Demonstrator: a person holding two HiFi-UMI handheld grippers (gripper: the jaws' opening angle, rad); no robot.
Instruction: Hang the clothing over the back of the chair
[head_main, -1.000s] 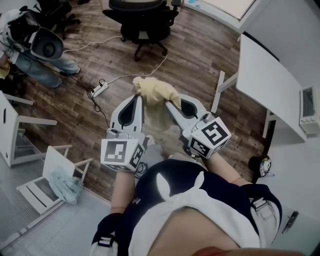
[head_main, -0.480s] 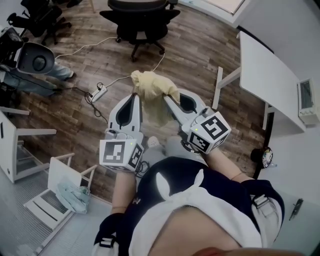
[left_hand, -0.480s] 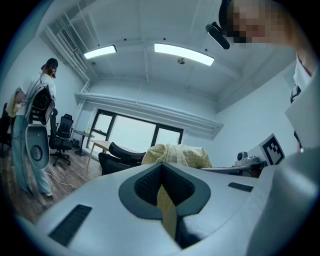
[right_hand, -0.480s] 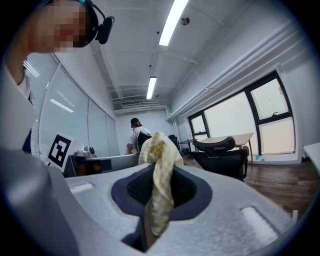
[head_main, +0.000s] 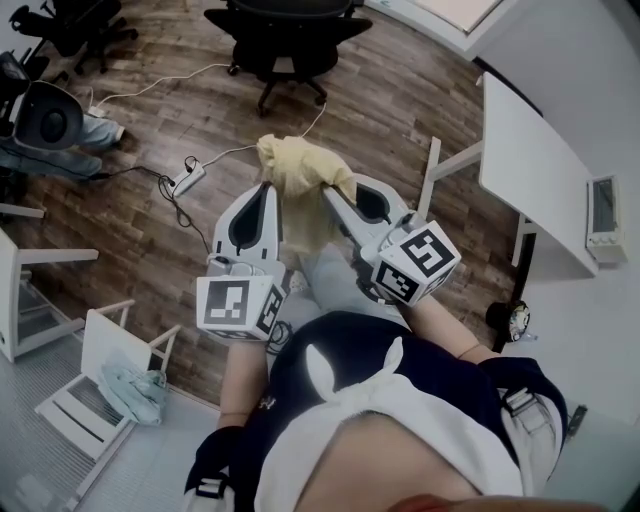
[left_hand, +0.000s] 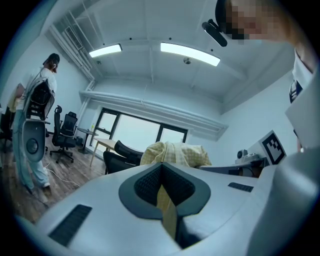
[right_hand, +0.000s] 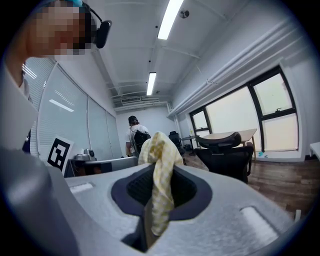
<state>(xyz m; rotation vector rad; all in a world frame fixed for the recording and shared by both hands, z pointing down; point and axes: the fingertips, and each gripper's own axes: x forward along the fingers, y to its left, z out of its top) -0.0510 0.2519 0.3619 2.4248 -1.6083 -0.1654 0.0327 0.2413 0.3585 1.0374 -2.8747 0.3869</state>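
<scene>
The yellow clothing (head_main: 296, 172) hung bunched between both grippers above the wooden floor (head_main: 140, 230), its lower part hidden behind them. The left gripper (head_main: 268, 192) had its jaws pinching a thin fold, and the right gripper (head_main: 334, 196) had its jaws clamped on a thicker wad. The black chair (head_main: 287, 28) ahead was cut off at the top edge. Compared with a second before, the bundle sat slightly higher in the head view, the power strip (head_main: 186, 180) lay further left, and both grips were unchanged.
</scene>
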